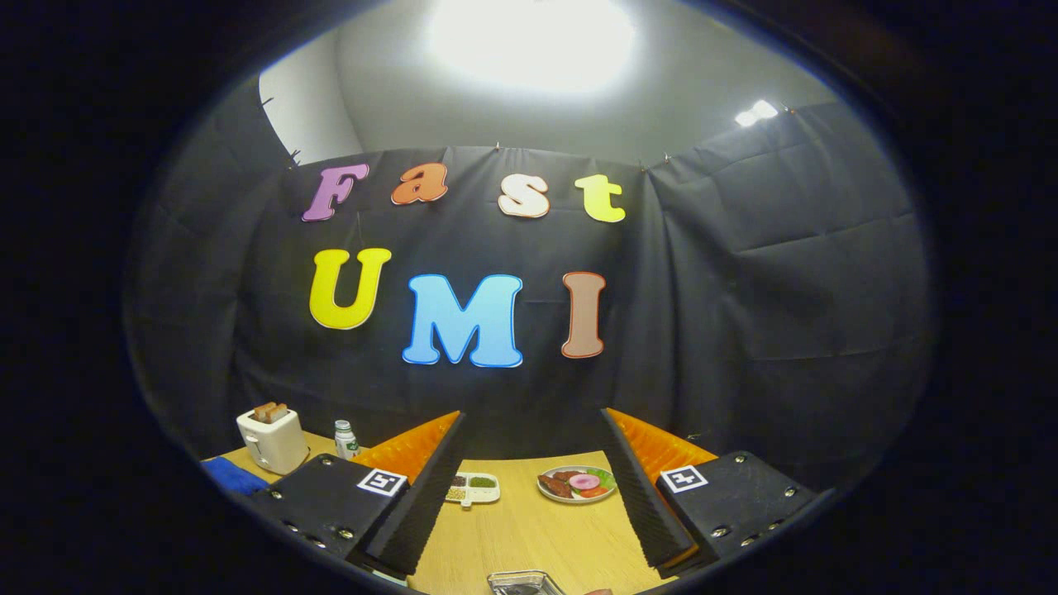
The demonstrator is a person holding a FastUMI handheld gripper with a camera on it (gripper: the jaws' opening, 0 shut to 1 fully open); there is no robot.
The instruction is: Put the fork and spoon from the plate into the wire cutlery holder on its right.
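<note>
Hovering high over the table [529, 529] with the tool [529, 496] spread wide, gripping nothing. Likely looking down for the holder [522, 583], peeking in near; fork and spoon too hidden to tell.

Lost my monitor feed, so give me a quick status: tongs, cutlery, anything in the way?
Tongs open, holding nothing, above the light wooden table. Fork, spoon, wire holder not identifiable. Small metallic tray just below the tongs, contents unclear. Nothing blocking.

Bare light wooden tabletop [529, 529] is lying open between the gripper [529, 438]'s 2 spread fingers; beyond them a white divided dish [473, 487] and a food-laden round plate [576, 483] are standing in the way.
</note>
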